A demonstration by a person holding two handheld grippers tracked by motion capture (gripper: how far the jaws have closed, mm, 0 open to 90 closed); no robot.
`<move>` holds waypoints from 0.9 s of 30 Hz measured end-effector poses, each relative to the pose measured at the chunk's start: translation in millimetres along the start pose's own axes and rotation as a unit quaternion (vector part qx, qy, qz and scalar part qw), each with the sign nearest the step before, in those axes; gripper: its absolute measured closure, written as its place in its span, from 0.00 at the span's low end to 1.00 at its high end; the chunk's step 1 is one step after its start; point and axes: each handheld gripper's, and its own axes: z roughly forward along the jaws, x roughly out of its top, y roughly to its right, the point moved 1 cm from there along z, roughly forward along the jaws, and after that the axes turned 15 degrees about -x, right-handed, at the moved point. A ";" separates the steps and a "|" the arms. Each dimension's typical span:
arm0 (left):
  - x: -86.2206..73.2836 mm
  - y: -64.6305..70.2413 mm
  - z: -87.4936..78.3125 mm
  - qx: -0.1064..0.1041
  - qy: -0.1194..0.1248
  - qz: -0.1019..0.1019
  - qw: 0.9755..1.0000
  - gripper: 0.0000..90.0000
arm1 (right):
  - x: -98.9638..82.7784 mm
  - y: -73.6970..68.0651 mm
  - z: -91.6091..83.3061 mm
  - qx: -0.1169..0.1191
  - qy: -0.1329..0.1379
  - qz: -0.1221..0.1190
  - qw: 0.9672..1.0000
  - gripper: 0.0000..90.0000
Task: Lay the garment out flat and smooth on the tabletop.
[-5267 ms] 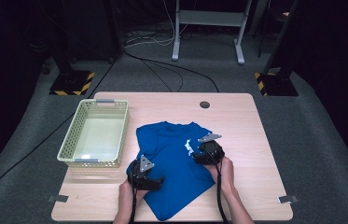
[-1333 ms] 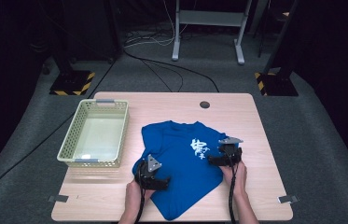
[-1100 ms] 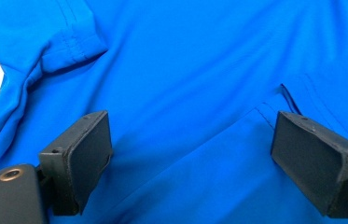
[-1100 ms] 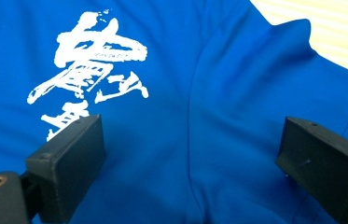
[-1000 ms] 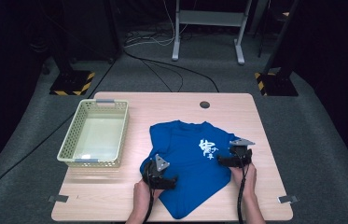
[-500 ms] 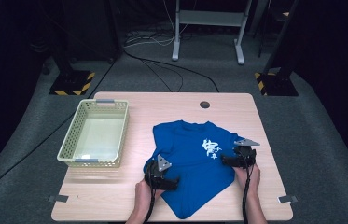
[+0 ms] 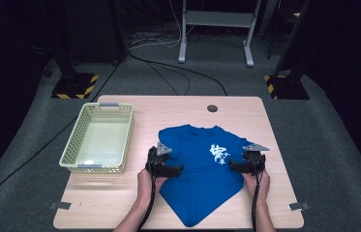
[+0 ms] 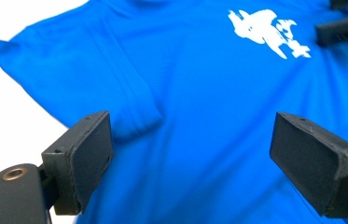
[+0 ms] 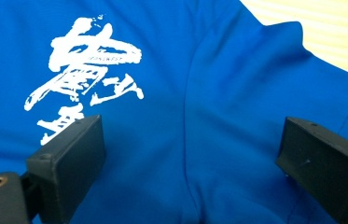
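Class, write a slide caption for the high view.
Two open grippers, left gripper and right gripper, flank a blue T-shirt beside a basket.

A blue T-shirt (image 7: 202, 169) lies face up and spread flat on the wooden table (image 7: 158, 108), on its right half and turned a little askew, its collar towards the far edge and its hem corner near the near edge. A white brush-style print (image 7: 219, 153) sits on the chest, right of centre. One short sleeve (image 8: 120, 100) lies flat with soft creases; the fabric is otherwise smooth
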 end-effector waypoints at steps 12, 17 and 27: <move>39.0 -33.8 41.2 0.027 -0.034 -0.025 0.999 0.30 | 0.0 0.0 0.0 0.000 0.000 0.000 1.000 0.08; 40.8 -45.1 57.5 0.036 -0.058 -0.041 0.997 0.44 | 0.0 0.0 -0.1 0.000 0.000 0.000 1.000 0.08; 39.2 -52.8 60.9 0.066 -0.063 -0.036 0.995 0.72 | 0.1 0.0 0.0 0.001 0.000 0.000 1.000 0.08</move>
